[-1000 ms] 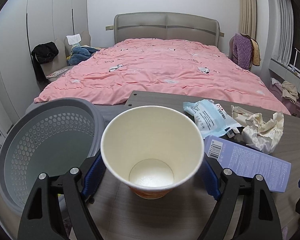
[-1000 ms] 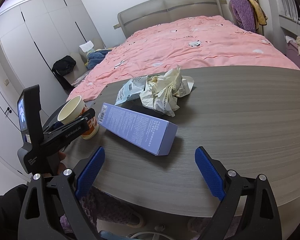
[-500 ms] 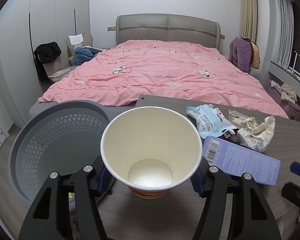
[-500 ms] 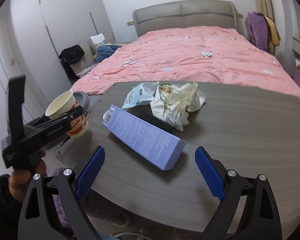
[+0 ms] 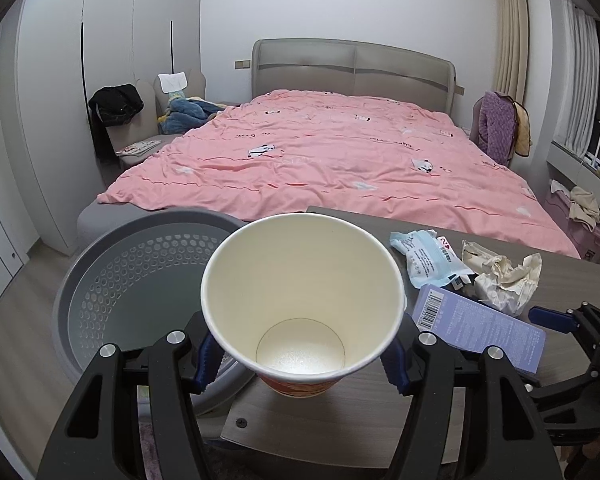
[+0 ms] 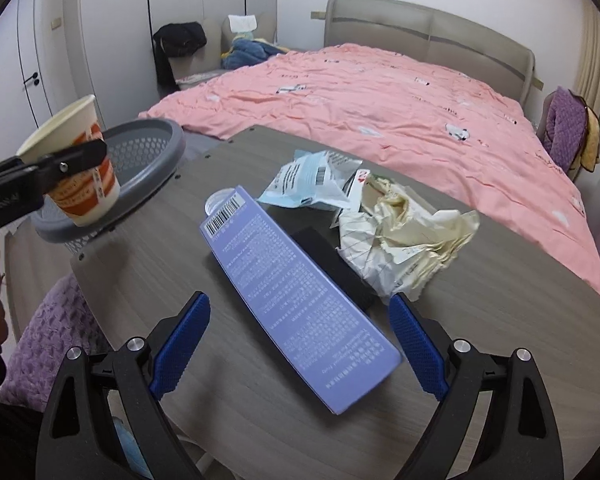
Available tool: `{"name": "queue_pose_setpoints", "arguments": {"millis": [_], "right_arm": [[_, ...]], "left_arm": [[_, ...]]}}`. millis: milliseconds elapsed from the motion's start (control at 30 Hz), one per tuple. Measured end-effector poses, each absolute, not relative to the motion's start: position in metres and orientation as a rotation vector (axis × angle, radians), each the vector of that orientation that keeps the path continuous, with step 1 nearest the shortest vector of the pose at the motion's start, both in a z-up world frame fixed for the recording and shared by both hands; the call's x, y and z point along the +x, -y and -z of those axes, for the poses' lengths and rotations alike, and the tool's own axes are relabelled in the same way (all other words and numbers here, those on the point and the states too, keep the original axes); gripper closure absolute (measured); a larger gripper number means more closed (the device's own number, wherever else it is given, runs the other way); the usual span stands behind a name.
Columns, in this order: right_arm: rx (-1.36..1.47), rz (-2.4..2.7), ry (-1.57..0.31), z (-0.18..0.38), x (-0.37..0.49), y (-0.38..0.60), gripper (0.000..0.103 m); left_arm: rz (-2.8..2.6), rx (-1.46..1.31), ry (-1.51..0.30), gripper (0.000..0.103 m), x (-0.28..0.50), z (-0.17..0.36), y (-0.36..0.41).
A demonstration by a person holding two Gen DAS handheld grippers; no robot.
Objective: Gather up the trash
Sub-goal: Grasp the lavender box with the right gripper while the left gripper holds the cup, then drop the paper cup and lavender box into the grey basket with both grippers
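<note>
My left gripper [image 5: 300, 364] is shut on an empty white and orange paper cup [image 5: 300, 300], held in the air by the table's left edge, next to the grey perforated bin [image 5: 140, 280]. In the right wrist view the cup [image 6: 76, 172] hangs in front of the bin [image 6: 148, 152]. My right gripper [image 6: 300, 344] is open, its blue pads either side of the near end of a purple box [image 6: 296, 296] lying on the table. A blue-white wrapper [image 6: 312, 180] and crumpled cream paper [image 6: 404, 240] lie behind the box.
A grey wooden table [image 6: 500, 360] bears the trash. A black flat object [image 6: 332, 264] lies beside the box. A bed with a pink cover [image 5: 340, 160] is behind. A purple cushion [image 6: 48, 336] sits below the table's left edge.
The left gripper has lifted the cup off the table and drawn it back towards the bin. The right gripper has moved forward, so its pads now flank the purple box.
</note>
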State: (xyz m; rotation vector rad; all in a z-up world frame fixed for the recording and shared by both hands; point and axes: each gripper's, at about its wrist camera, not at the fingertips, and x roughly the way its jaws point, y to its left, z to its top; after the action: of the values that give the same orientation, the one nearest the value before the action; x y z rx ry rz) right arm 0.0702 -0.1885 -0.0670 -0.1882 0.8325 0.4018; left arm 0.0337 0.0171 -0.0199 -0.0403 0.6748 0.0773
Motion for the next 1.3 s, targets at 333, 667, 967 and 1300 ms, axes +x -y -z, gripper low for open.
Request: {"name": "queue_pose_setpoints", "arguments": {"millis": [333,667,967,1300], "right_arm": [[-0.245,-0.423,-0.858,0.074,0.061,0.176,0.049],[-0.118,-0.526,-0.937,0.077,0.044,0.155,0.048],[-0.056,-0.468,-0.917,0.076,0.061,0.135,0.044],[0.010,-0.442,-0.922,0.080,0.059,0.135,0.058]], "left_arm": [[-0.088,-0.044,-0.692,0.041,0.033,0.019,-0.019],[-0.079,-0.051,-0.690,0.041,0.027,0.016,-0.021],[-0.074,-0.060,-0.673,0.041,0.019,0.010,-0.030],[-0.062,-0.097,-0.687,0.041,0.014,0.011,-0.052]]}}
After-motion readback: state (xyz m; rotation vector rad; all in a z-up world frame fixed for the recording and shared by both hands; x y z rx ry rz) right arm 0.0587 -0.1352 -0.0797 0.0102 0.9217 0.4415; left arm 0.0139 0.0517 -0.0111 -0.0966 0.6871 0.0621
